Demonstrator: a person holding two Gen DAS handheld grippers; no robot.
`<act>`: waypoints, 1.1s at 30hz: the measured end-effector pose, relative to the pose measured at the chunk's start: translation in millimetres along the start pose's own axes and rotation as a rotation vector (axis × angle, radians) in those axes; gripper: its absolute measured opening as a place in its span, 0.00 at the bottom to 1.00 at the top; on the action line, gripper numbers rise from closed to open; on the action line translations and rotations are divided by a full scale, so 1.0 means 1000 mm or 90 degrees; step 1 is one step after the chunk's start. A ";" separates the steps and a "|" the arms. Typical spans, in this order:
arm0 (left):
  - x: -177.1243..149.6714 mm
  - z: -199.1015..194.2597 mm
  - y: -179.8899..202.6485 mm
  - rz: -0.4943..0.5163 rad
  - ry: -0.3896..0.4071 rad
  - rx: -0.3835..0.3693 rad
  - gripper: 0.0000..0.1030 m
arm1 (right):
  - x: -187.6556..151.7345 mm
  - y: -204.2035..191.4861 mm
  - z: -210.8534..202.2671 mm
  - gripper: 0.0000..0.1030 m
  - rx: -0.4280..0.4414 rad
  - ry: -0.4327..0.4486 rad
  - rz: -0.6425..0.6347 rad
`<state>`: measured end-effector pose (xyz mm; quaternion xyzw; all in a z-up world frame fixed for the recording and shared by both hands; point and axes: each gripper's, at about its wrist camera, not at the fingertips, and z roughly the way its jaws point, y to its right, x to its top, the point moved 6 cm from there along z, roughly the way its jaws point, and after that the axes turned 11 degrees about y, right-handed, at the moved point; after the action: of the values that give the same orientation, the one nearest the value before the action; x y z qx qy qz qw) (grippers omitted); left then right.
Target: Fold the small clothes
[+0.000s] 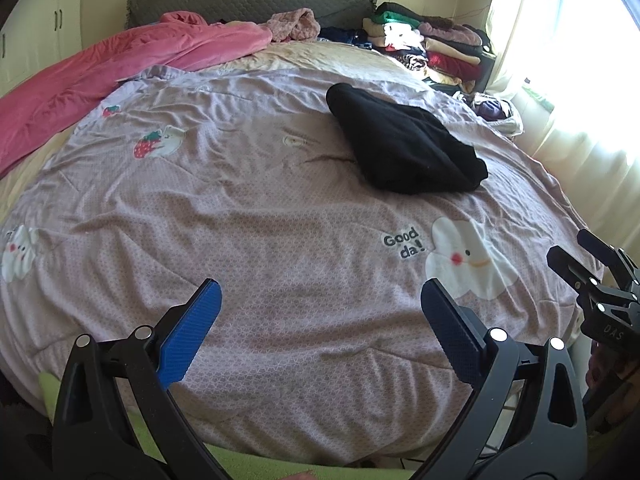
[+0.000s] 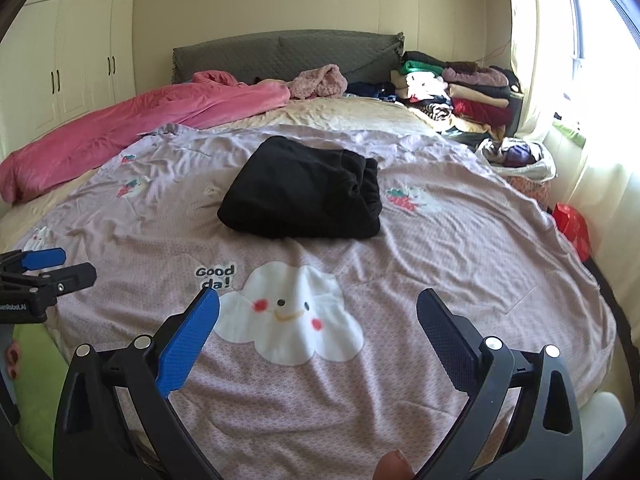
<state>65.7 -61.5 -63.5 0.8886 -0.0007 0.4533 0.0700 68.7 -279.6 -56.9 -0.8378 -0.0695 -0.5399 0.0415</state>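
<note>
A black garment [image 1: 404,146] lies folded in a thick bundle on the lilac patterned bedspread [image 1: 248,216], near the middle of the bed; it also shows in the right wrist view [image 2: 304,190]. My left gripper [image 1: 320,300] is open and empty, held over the near part of the bedspread, well short of the garment. My right gripper [image 2: 318,308] is open and empty above the white cloud print [image 2: 288,320], also short of the garment. The right gripper shows at the right edge of the left wrist view [image 1: 576,254], and the left gripper at the left edge of the right wrist view [image 2: 60,264].
A pink duvet [image 2: 132,128] lies along the bed's left side. A stack of folded clothes [image 2: 452,88] sits at the far right by the grey headboard [image 2: 280,52]. A bag of clothes [image 2: 516,156] and a red bag [image 2: 574,224] stand beside the bed by the window.
</note>
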 end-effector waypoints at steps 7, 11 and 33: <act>-0.002 0.001 -0.001 0.001 0.002 0.001 0.91 | -0.004 -0.006 0.003 0.96 0.007 -0.004 -0.005; -0.002 0.001 -0.001 -0.002 0.001 0.001 0.91 | -0.005 -0.008 0.005 0.96 0.011 -0.012 -0.009; -0.003 -0.001 -0.003 -0.011 0.001 0.000 0.91 | -0.008 -0.016 0.006 0.96 0.017 -0.009 -0.010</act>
<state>63.5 -58.7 -66.2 0.8882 0.0069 0.4534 0.0734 68.4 -262.9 -67.0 -0.8403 -0.0840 -0.5333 0.0479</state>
